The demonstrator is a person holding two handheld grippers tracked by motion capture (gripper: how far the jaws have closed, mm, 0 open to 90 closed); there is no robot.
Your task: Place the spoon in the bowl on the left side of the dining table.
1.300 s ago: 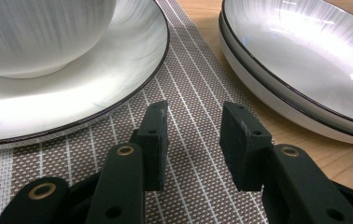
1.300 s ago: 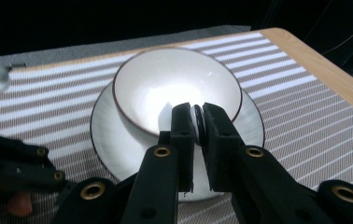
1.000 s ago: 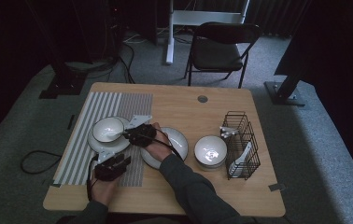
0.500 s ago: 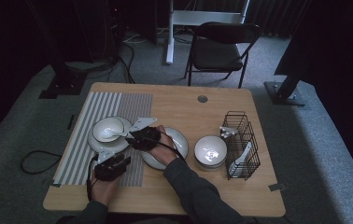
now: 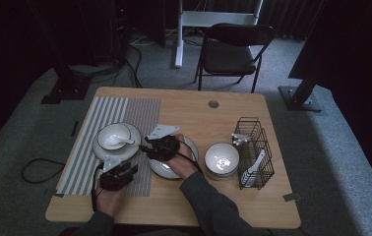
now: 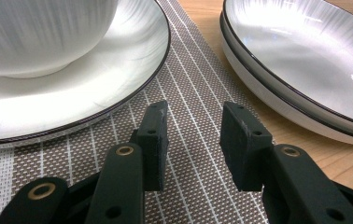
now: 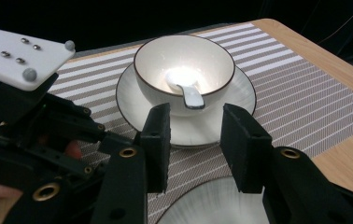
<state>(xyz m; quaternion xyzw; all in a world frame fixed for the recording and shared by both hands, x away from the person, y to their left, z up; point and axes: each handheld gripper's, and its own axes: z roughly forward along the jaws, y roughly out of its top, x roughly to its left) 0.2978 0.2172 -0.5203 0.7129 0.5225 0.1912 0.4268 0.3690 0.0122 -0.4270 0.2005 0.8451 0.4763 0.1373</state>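
Right gripper (image 5: 160, 146) in the high view hovers over the left edge of the stacked plates (image 5: 188, 147) at the middle of the table (image 5: 194, 115), with empty jaws that have just been opening. To its left, on the striped placemat (image 5: 100, 110), stands a bowl (image 5: 114, 135) on a saucer plate (image 5: 100, 150), and a white spoon (image 5: 116, 142) lies in the bowl. The left gripper (image 5: 118, 175) rests near the front edge of the placemat, just below this saucer plate. Farther right stand a second bowl (image 5: 222, 159) and a black wire basket (image 5: 254, 152).

In the left gripper view, the jaws stand wide apart with nothing between them, low over the placemat (image 6: 198, 140). The saucer plate (image 6: 72, 93) lies just beyond them to the left, the stacked plates (image 6: 305, 70) to the right.

In the right gripper view, the jaws are open and empty. The bowl (image 7: 156, 65) with the spoon (image 7: 188, 93) is just beyond them, not touching. The stacked plates (image 7: 202, 205) show below, the left gripper (image 7: 30, 126) at the left.
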